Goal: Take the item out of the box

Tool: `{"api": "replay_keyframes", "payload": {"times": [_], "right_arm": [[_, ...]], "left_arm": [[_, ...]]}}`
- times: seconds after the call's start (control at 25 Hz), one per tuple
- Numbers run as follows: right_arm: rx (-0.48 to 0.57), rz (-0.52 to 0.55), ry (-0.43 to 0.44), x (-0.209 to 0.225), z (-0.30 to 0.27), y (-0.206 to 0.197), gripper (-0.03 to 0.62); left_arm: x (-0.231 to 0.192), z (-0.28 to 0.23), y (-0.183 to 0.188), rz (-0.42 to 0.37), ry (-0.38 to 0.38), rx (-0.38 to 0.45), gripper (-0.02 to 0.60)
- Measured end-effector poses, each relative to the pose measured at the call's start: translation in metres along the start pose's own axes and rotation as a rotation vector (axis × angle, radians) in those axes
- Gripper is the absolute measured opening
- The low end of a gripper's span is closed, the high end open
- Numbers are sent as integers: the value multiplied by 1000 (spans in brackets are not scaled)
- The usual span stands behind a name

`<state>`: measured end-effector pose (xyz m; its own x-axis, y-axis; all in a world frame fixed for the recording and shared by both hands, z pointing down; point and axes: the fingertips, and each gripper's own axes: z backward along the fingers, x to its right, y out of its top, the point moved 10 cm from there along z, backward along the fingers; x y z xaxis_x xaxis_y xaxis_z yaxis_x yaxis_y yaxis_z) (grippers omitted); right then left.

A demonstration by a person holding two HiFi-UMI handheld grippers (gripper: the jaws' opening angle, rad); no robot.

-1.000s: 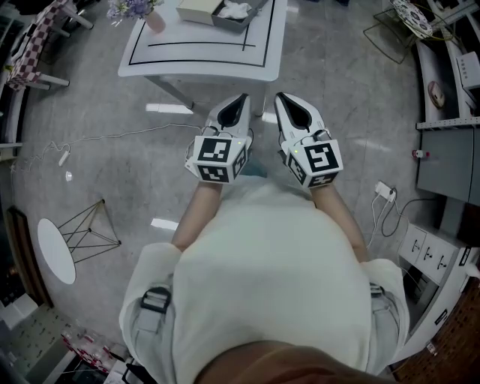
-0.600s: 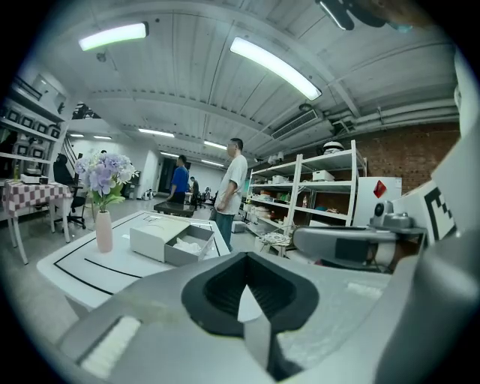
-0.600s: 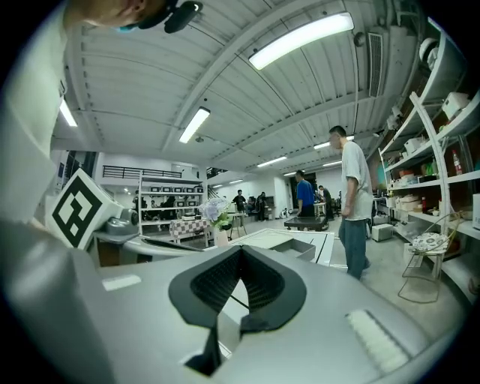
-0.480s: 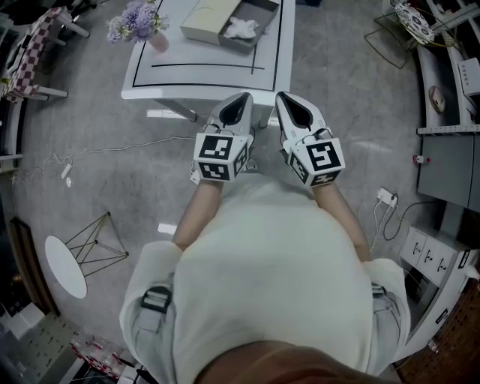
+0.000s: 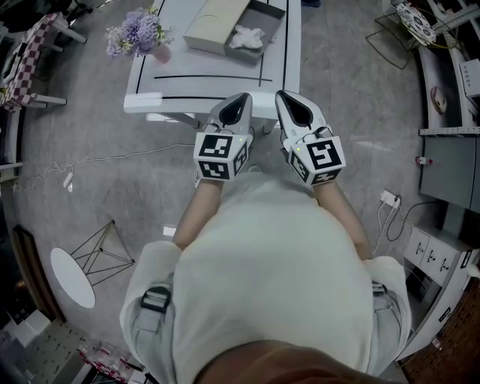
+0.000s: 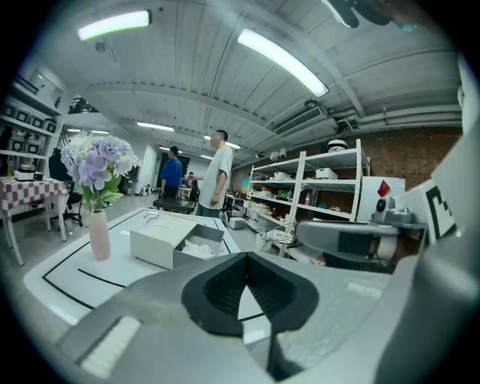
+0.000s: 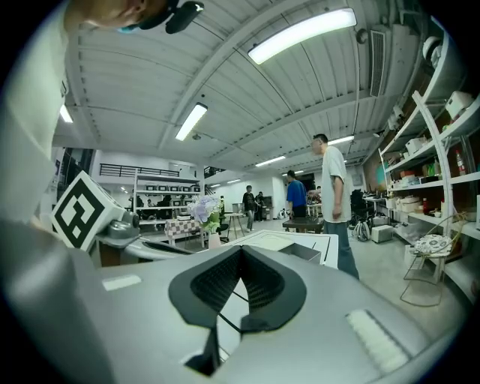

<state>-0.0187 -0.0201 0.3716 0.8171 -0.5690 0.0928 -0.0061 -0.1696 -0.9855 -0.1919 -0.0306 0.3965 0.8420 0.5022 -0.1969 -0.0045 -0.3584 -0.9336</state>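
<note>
An open grey box (image 5: 257,36) lies on the white table (image 5: 217,86) ahead, its beige lid (image 5: 216,22) beside it on the left. A crumpled white item (image 5: 247,35) rests inside the box. In the left gripper view the box (image 6: 174,244) and the white item (image 6: 198,248) lie beyond the jaws. My left gripper (image 5: 241,100) and right gripper (image 5: 286,100) are held side by side in front of my chest, short of the table's near edge. Both are shut with nothing in them. The jaws meet in the left gripper view (image 6: 241,279) and the right gripper view (image 7: 239,274).
A pink vase of purple flowers (image 5: 139,35) stands on the table's left part. Two people (image 6: 219,171) stand behind the table. Shelving (image 6: 315,196) lines the right side. A cable (image 5: 112,156) and a small round side table (image 5: 72,276) are on the floor to the left.
The table and box have slid lower in the head view, so I have come closer to them. Both grippers keep the same shut pose before my chest.
</note>
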Motion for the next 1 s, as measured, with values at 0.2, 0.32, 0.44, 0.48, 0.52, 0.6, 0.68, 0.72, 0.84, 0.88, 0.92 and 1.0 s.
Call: {"api": "replay_keyframes", "payload": {"times": [0.2,0.32,0.44,0.48,0.52,0.6,0.68,0.72,0.84,0.88,0.92,1.0], "right_arm": [[-3,10,-22,3,-14,2,-2],[-7,11,-33,6,-16,4,-2],[-14,6,-37,11,-16,5,-2],[-16,3,-38,13,-16,4,-2],[-18,-1,-38,15,-16,4,-3],[-18,-8,-33,20,-17,2,-2],[-19,-13,-21,28,-21,0,-2],[-19,-12,-13,32,-23,-1,-3],[-25,-2,15,46,-33,0,-2],[-28,0,23,51,-37,1,-2],[-31,0,31,57,-41,3,-2],[-35,4,45,69,-49,5,-2]], "left_arm": [[-16,-11,6,0,-16,-4,-2],[-21,-17,9,-1,-20,-7,-2],[-24,-24,11,1,-19,-17,-2],[-24,-27,11,3,-18,-22,-2],[-25,-30,12,4,-16,-26,-2],[-25,-37,12,6,-9,-34,-2],[-26,-44,11,9,4,-38,-2],[-26,-49,11,12,11,-39,-2],[-31,-63,13,22,38,-44,-2],[-33,-68,14,25,45,-47,-2],[-35,-73,16,28,51,-51,-2],[-39,-84,17,32,63,-60,-2]]}}
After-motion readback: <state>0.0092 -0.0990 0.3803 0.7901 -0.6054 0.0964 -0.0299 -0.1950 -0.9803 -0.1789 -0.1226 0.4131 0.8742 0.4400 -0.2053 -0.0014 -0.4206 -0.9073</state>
